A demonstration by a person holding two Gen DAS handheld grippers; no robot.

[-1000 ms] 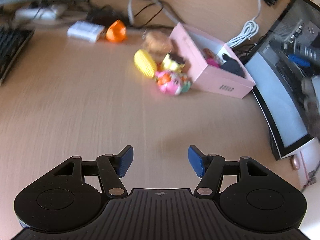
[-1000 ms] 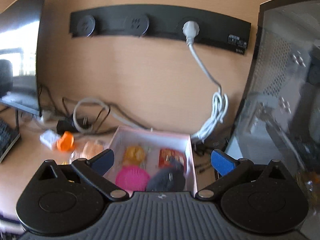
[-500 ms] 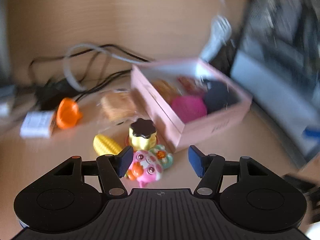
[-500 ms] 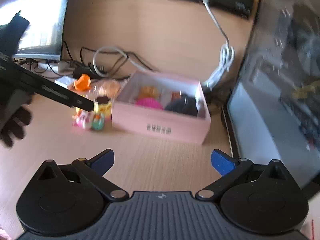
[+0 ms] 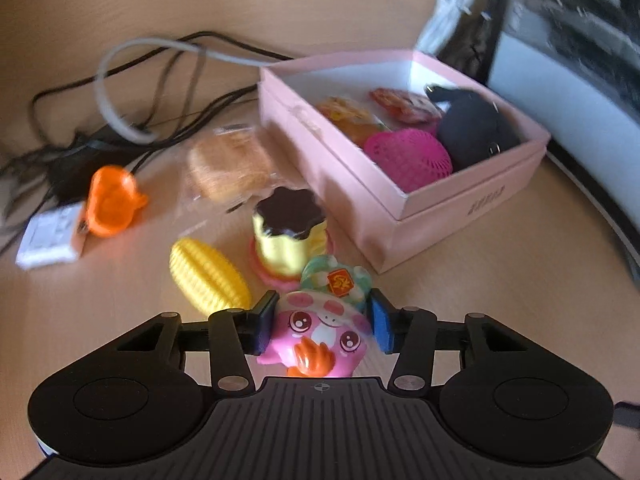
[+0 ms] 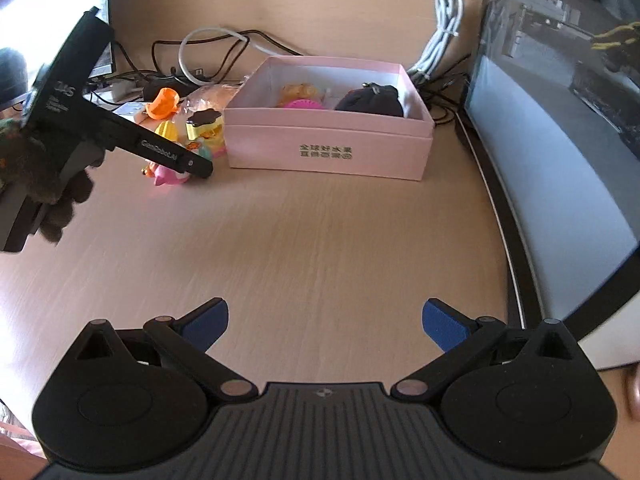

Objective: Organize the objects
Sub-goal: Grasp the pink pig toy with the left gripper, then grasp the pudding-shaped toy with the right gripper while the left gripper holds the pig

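Observation:
A pink cartoon toy (image 5: 316,336) lies on the desk between the fingers of my left gripper (image 5: 320,322); the blue pads stand beside its two sides and the jaws are still apart. It also shows in the right wrist view (image 6: 170,174) under the left gripper (image 6: 192,162). Beyond it are a yellow pudding toy (image 5: 286,236), a yellow corn toy (image 5: 206,276), a bagged bun (image 5: 230,166) and an orange toy (image 5: 112,200). The pink box (image 5: 472,208) holds a pink mesh ball (image 5: 408,158) and a dark pouch (image 5: 472,128). My right gripper (image 6: 325,322) is open and empty, well short of the box (image 6: 328,148).
Cables (image 5: 132,92) and a white adapter (image 5: 50,236) lie at the back left. A monitor (image 6: 560,152) stands to the right of the box. A coiled white cable (image 6: 442,36) hangs behind the box. Bare desk lies between my right gripper and the box.
My left gripper swung toward the toys and came down around the pink cartoon toy. My right gripper drew back from above the box to low over the desk.

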